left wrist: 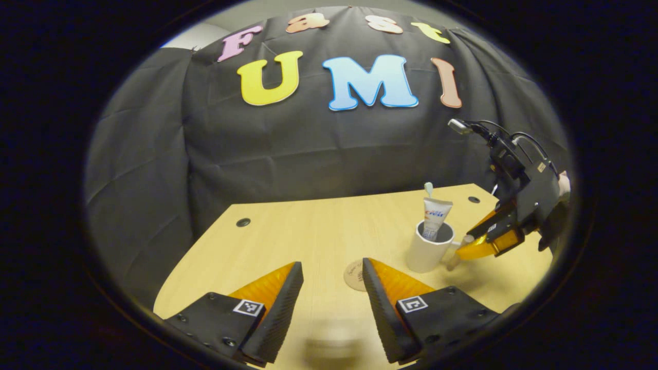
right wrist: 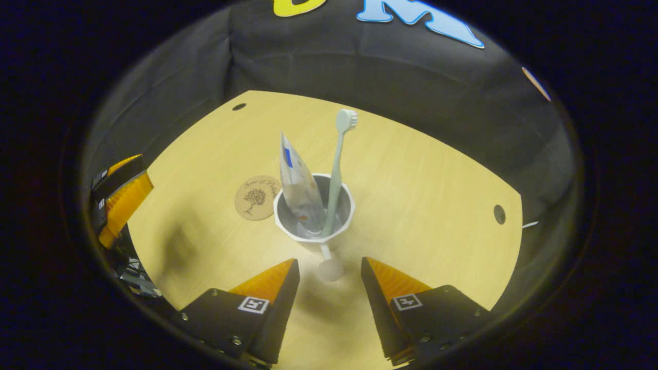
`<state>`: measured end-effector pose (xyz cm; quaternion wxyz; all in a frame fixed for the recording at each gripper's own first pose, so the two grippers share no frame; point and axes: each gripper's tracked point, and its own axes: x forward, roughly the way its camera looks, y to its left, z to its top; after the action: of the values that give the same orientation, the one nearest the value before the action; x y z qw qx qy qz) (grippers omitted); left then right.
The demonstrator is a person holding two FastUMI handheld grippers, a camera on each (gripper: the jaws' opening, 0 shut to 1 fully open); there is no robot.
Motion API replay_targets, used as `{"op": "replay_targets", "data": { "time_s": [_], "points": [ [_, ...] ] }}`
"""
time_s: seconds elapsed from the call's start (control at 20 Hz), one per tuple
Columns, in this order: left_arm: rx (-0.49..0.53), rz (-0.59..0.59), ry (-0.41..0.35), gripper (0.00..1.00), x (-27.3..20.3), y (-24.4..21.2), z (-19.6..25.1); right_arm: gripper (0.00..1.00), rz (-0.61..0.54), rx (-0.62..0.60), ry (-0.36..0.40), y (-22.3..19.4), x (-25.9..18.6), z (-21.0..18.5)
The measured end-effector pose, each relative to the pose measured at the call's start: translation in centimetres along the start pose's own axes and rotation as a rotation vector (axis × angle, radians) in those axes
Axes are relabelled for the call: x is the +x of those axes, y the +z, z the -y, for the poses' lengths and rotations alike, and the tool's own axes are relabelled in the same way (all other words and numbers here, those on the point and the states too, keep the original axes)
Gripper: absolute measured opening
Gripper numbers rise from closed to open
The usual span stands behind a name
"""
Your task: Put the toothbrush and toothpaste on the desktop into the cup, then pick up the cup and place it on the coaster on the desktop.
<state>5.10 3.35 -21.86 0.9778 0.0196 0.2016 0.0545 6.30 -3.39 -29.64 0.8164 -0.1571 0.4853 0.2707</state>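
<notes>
A white cup (right wrist: 288,226) stands upright on the wooden desktop (right wrist: 421,195) with the toothpaste tube (right wrist: 298,190) and the pale green toothbrush (right wrist: 336,164) standing in it. The cup's handle (right wrist: 329,268) points toward my right gripper (right wrist: 329,290), which is open, its fingers on either side of the handle and apart from it. A round brown coaster (right wrist: 257,198) lies just left of the cup. In the left gripper view the cup (left wrist: 426,254) is to the right, the right gripper (left wrist: 480,244) beside it. My left gripper (left wrist: 331,290) is open and holds nothing, with the coaster (left wrist: 353,275) just past its right finger.
Black cloth walls the back and sides of the desktop. Small dark holes (right wrist: 498,214) (right wrist: 239,107) sit near the desk's far corners. A hand (left wrist: 564,185) holds the right gripper at the right edge. The left gripper (right wrist: 121,198) sits at the desk's left edge.
</notes>
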Motion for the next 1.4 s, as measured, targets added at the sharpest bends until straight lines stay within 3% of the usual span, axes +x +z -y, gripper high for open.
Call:
{"op": "replay_targets", "data": {
  "time_s": [0.15, 0.2, 0.3, 0.35, 0.45, 0.5, 0.75, 0.8, 1.4],
  "points": [
    [-0.014, -0.033, 0.044, 0.8, -0.7, -1.5, -1.2, 0.63, -0.021, -0.013, 0.017, 0.3, 0.9, 0.3],
    [-0.021, -0.045, 0.057, 0.77, -1.0, -1.9, -1.6, 0.56, -0.032, -0.011, 0.031, 0.2, 1.7, 0.1],
    [-0.032, -0.074, 0.082, 0.8, -1.3, -2.5, -2.3, 0.56, -0.041, -0.016, 0.042, 0.2, 2.5, 0.2],
    [-0.036, -0.085, 0.092, 0.8, -1.5, -2.9, -2.4, 0.41, -0.046, -0.015, 0.054, 0.2, 3.0, -0.1],
    [-0.051, -0.095, 0.107, 0.78, -1.9, -3.3, -2.8, 0.4, -0.053, -0.024, 0.051, -0.1, 4.1, -0.4],
    [-0.059, -0.1, 0.115, 0.78, -2.1, -3.5, -3.1, 0.26, -0.05, -0.026, 0.059, 0.3, 2.5, -0.1],
    [-0.085, -0.114, 0.135, 0.81, -2.4, -4.2, -3.1, 0.17, -0.047, -0.05, 0.044, 0.2, 3.0, -0.1],
    [-0.084, -0.112, 0.138, 0.79, -2.4, -4.1, -3.1, 0.1, -0.043, -0.051, 0.044, 0.2, 2.5, -0.1],
    [-0.081, -0.1, 0.134, 0.78, -2.5, -3.7, -3.0, 0.06, 0.016, -0.049, 0.016, 0.2, 2.1, -0.5]
  ]
}}
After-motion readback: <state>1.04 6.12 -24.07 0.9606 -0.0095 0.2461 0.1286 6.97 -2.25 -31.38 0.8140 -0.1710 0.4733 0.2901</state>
